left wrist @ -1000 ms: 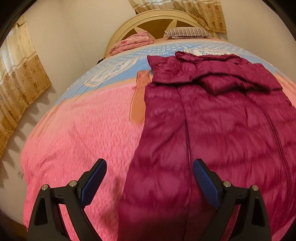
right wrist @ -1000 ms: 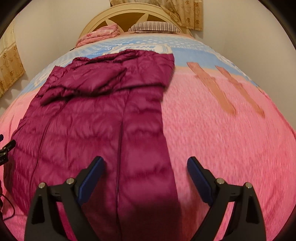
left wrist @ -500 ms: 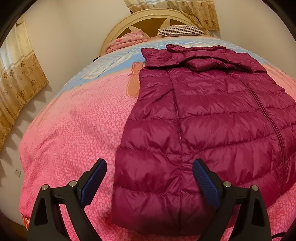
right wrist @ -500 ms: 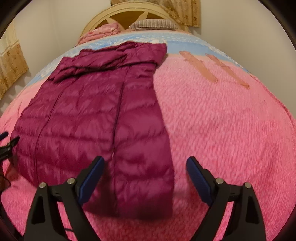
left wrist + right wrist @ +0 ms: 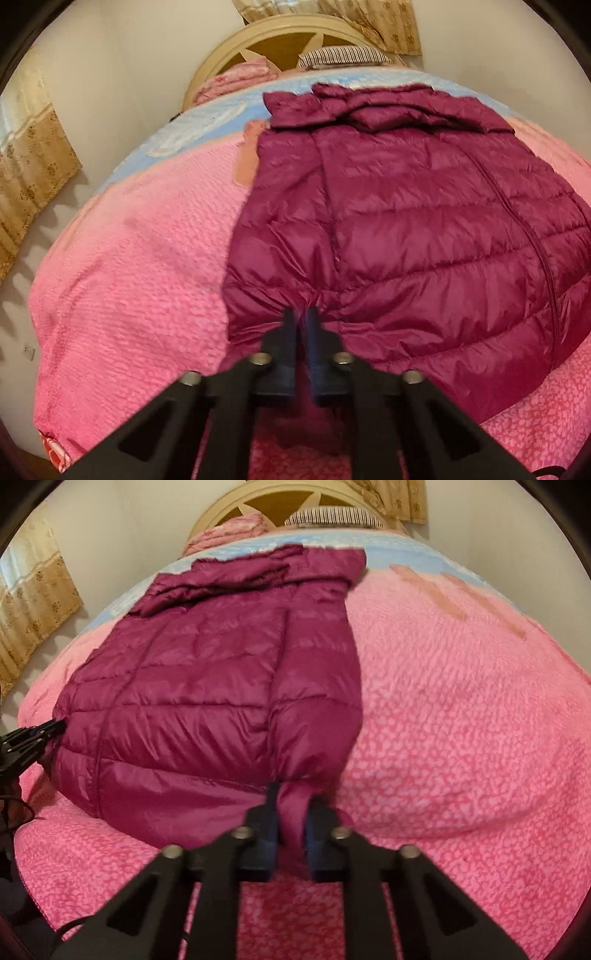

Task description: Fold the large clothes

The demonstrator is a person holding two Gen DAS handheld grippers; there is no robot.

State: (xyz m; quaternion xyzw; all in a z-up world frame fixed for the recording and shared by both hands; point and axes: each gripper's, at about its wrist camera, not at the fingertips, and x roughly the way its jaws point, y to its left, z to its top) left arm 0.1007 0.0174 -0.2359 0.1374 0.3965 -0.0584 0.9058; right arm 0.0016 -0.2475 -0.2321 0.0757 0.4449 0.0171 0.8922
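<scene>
A maroon quilted puffer jacket (image 5: 406, 206) lies front up on the pink bedspread, sleeves folded in, collar toward the headboard. My left gripper (image 5: 301, 317) is shut on the jacket's near hem at its left side. My right gripper (image 5: 291, 801) is shut on a bunch of the jacket (image 5: 207, 686) hem at its right side. The near hem is lifted and puckered at both grips. The left gripper (image 5: 55, 725) also shows at the left edge of the right wrist view, at the jacket's corner.
The pink bedspread (image 5: 129, 277) covers a wide bed with a blue band near the cream headboard (image 5: 288, 40). A striped pillow (image 5: 343, 55) and a folded pink blanket (image 5: 236, 77) lie at the head. Walls and beige curtains (image 5: 29, 177) flank the bed.
Both grippers were open over the jacket. They have pulled back to the near hem and shut on it, and the hem has lifted and gathered.
</scene>
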